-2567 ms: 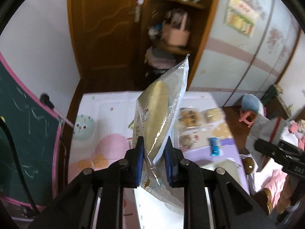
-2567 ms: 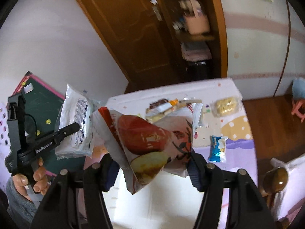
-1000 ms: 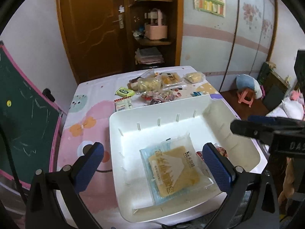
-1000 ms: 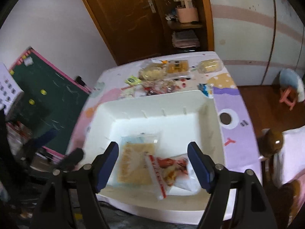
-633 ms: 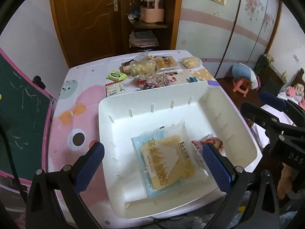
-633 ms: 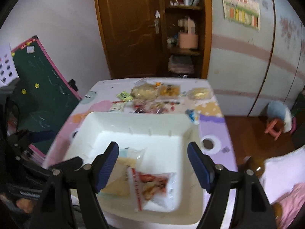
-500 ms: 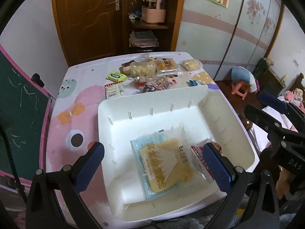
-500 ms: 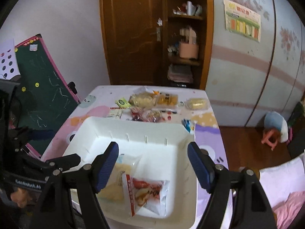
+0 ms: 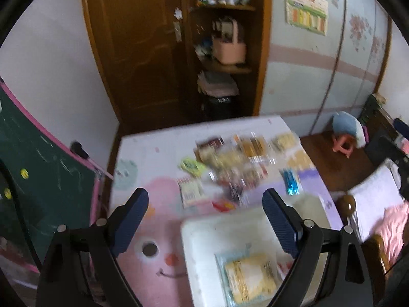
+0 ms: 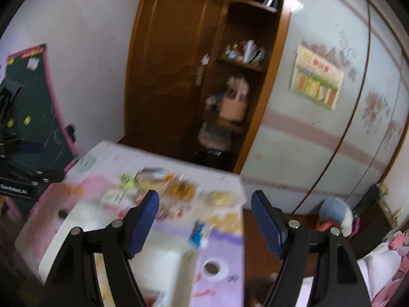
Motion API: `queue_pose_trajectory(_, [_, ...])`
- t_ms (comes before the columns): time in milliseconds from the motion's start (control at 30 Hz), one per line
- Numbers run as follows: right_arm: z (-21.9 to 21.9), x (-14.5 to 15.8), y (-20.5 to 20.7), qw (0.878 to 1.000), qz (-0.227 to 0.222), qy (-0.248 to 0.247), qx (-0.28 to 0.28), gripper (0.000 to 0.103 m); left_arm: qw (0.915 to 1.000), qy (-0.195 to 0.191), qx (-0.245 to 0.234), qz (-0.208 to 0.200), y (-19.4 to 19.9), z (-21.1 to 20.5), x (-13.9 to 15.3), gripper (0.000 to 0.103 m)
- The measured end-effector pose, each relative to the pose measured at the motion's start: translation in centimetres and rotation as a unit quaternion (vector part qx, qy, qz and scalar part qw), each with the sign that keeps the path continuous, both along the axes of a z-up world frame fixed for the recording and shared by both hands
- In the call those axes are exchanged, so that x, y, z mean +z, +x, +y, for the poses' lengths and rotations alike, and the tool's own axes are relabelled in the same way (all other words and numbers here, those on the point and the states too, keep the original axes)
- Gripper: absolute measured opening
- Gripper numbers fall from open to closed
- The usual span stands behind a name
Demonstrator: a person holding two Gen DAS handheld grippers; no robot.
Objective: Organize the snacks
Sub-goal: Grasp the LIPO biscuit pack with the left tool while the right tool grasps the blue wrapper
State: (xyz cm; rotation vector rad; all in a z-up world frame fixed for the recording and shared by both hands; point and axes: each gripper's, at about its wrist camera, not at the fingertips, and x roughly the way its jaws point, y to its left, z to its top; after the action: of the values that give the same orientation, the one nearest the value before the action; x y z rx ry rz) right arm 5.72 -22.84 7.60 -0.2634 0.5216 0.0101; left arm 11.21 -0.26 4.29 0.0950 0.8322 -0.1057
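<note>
White plastic makes up the one bin (image 9: 204,232) at the near edge of the table (image 9: 153,148), which wears a pink and purple cartoon cloth. In the left wrist view one yellow snack packet (image 9: 249,276) in a clear, blue-edged wrapper lies flat on the bin floor; a sliver of red beside it may be a second packet, but the gripper arm covers most of it.

The left gripper (image 9: 205,213) hangs above the bin's far rim with its two blue pads spread wide and nothing between them; its jaws have just been closing a little. The right gripper (image 10: 205,218) also stands spread and empty, its two pads apart over the table's right part.

The loose snacks (image 9: 237,158) sit in one cluster on the far half of the table, well apart from the bin. Blur prevents a full count, but four pieces stand out: one lime-green packet (image 9: 191,165), one small white packet with red print (image 9: 190,190), one blue wrapper (image 9: 290,183) on the right, and one pale yellow packet (image 9: 283,139) at the far right.

Behind the table stand one brown door (image 9: 138,46) and one open shelf unit (image 9: 225,51); one green chalkboard (image 9: 38,168) leans at the left.
</note>
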Motion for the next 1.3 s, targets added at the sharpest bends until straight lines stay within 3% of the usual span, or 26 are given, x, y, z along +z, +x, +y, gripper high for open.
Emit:
queue_pose_trajectory(167, [-2.2, 3.0, 5.0, 0.999, 0.004, -0.012, -0.029, 0.075, 0.9996, 0.007, 0.027, -0.005, 5.2, 0.9, 3.2, 0.090])
queue_pose_trajectory(300, [-2.9, 3.0, 9.0, 0.998, 0.034, -0.019, -0.041, 0.076, 0.9984, 0.031, 0.047, -0.005, 9.6, 1.1, 3.4, 0.090])
queue_pose_trajectory(367, [-3.2, 1.8, 11.5, 0.997, 0.065, -0.014, -0.041, 0.076, 0.9974, 0.046, 0.055, 0.011, 12.3, 1.0, 1.9, 0.090])
queue_pose_trajectory(533, [-3.6, -4.9, 16.5, 0.985, 0.169, 0.010, -0.032, 0.076, 0.9935, 0.047, 0.063, 0.082, 17.7, 1.1, -3.8, 0.090])
queue_pose_trajectory(700, [-3.9, -12.9, 19.3, 0.962, 0.269, 0.025, -0.036, 0.076, 0.9845, 0.050, 0.067, 0.154, 21.0, 1.1, -11.3, 0.090])
queue_pose_trajectory(867, [-4.4, -19.4, 20.7, 0.938, 0.341, 0.022, -0.056, 0.076, 0.9716, 0.054, 0.071, 0.220, 22.4, 1.5, -18.6, 0.090])
queue_pose_trajectory(1067, [-5.0, -24.4, 21.6, 0.912, 0.401, 0.050, -0.067, 0.076, 0.9577, 0.038, 0.077, 0.274, 22.7, 2.2, -23.7, 0.090])
queue_pose_trajectory(1300, [-5.1, -27.5, 22.5, 0.889, 0.442, 0.090, -0.076, 0.075, 0.9496, 0.026, 0.082, 0.302, 23.2, 2.5, -26.1, 0.090])
